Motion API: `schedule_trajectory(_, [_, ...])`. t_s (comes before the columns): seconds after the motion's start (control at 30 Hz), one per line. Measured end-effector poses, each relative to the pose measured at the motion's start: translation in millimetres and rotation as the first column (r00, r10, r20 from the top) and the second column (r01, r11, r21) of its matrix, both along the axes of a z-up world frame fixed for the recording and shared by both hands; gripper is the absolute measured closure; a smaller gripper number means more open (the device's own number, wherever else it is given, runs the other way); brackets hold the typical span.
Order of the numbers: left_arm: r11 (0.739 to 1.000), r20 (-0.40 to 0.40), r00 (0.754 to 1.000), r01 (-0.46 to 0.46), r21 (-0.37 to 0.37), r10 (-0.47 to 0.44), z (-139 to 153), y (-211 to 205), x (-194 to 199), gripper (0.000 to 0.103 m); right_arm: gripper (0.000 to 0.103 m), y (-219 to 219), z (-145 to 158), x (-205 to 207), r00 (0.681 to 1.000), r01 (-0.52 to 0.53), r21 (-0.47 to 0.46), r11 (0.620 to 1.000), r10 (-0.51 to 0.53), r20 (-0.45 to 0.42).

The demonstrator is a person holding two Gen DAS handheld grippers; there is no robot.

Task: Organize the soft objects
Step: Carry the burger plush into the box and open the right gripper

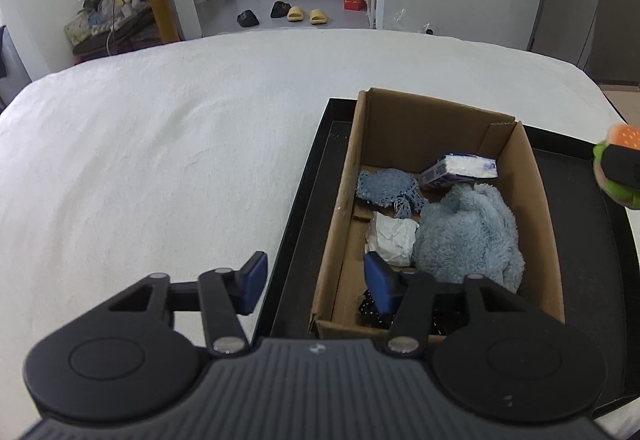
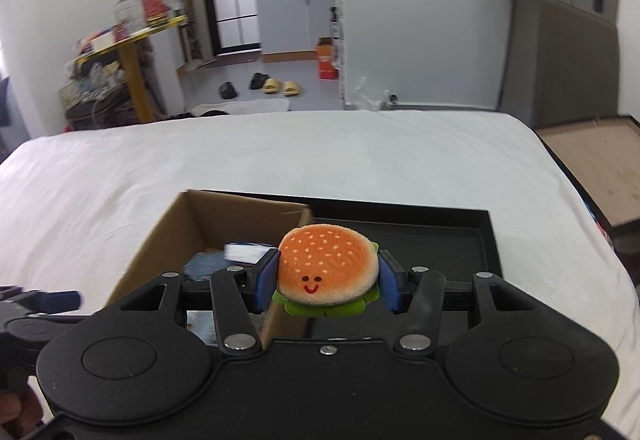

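you've got the plush burger [image 2: 328, 272] pinched between the blue pads of your right gripper [image 2: 328, 282], bun up, little smile facing you, green felt lettuce poking out underneath. it hangs in the air above the black tray [image 2: 490, 236], just beside the right wall of the cardboard box [image 2: 172, 228] and not yet over the opening. so this looks like the carry step: toy lifted, drop still to come.

your left gripper [image 1: 316, 286] holds nothing. its jaws are spread, one pad over the white bedsheet [image 1: 160, 160], the other inside the near end of the box, the box wall and tray rim showing in the gap between them. from this side the burger peeks in at the far right edge, still outside the box.

inside already: a fluffy light-blue plush [image 1: 468, 236], a blue knitted cloth [image 1: 386, 186], crumpled white tissue [image 1: 390, 236] and a tissue pack [image 1: 460, 170] at the far end.

next move, as i read it: slide the burger left until it clears the wall, lower it over the free patch of floor near the front, then open up. mind your left pad, which sits right in that landing zone.
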State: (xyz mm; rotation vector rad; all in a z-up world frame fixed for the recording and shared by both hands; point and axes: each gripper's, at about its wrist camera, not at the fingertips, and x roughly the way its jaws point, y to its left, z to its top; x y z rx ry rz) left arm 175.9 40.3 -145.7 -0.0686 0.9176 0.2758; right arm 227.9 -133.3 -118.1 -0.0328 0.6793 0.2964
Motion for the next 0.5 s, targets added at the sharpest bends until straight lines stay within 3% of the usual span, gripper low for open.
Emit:
schedule_trajectory(0.07, [1.000,-0.006,1.000,-0.008,-0.002,0.008,-1,3,-1,0.054,0.053,10,4,-4,0.999,-0.037,-0.008,0.999,0.037,0.015])
schedule_trajectory(0.2, [0.998,-0.038,0.999,-0.014,-0.066,0.011,-8,12,2,0.078,0.053,30,8,-7,0.996,-0.092,-0.021,0.995,0.093,0.017])
schedule_trajectory(0.3, [0.994,-0.031,0.999,-0.009,-0.108,0.006,-9,16,1,0.088,0.052,41,9,-6,0.994,-0.108,-0.017,0.994,0.108,-0.001])
schedule_trajectory(0.5, [0.984,-0.014,1.000,-0.010,-0.178,0.008,-10,22,-1,0.093,0.052,54,10,-4,0.991,-0.130,0.013,0.991,0.131,-0.034])
